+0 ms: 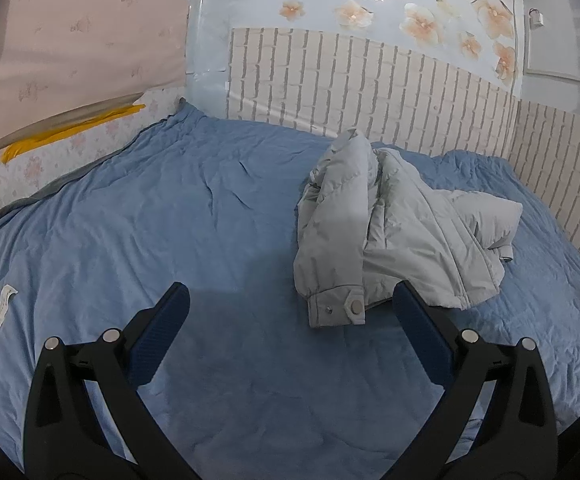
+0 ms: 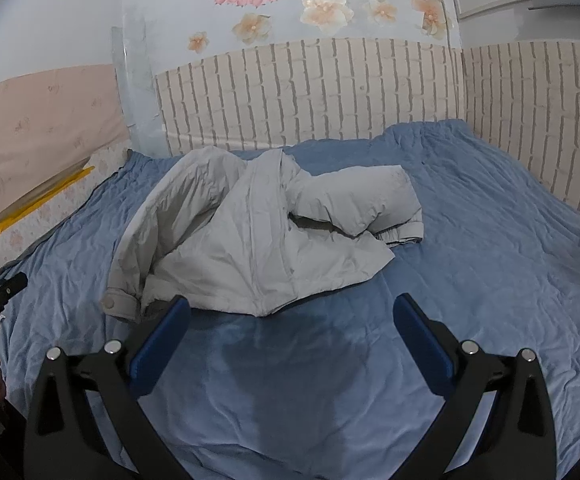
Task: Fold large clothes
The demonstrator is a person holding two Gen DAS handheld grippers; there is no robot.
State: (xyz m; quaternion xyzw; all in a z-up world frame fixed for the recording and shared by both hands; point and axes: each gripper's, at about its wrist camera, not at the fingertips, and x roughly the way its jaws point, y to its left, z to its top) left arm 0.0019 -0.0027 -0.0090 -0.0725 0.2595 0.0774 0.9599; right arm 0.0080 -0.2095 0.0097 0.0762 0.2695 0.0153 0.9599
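Blue-padded fingers of the left hand-held gripper (image 1: 290, 304) and the right hand-held gripper (image 2: 290, 316) stand spread wide, holding nothing, above the blue bedspread (image 1: 130, 220). Just beyond them a crumpled grey puffer jacket (image 2: 250, 232) lies on the bed, its snap cuff (image 1: 335, 310) nearest the left one.

A blue quilted bed cover (image 1: 130, 220) – wrinkled – carries a crumpled pale grey padded jacket (image 1: 393, 232).
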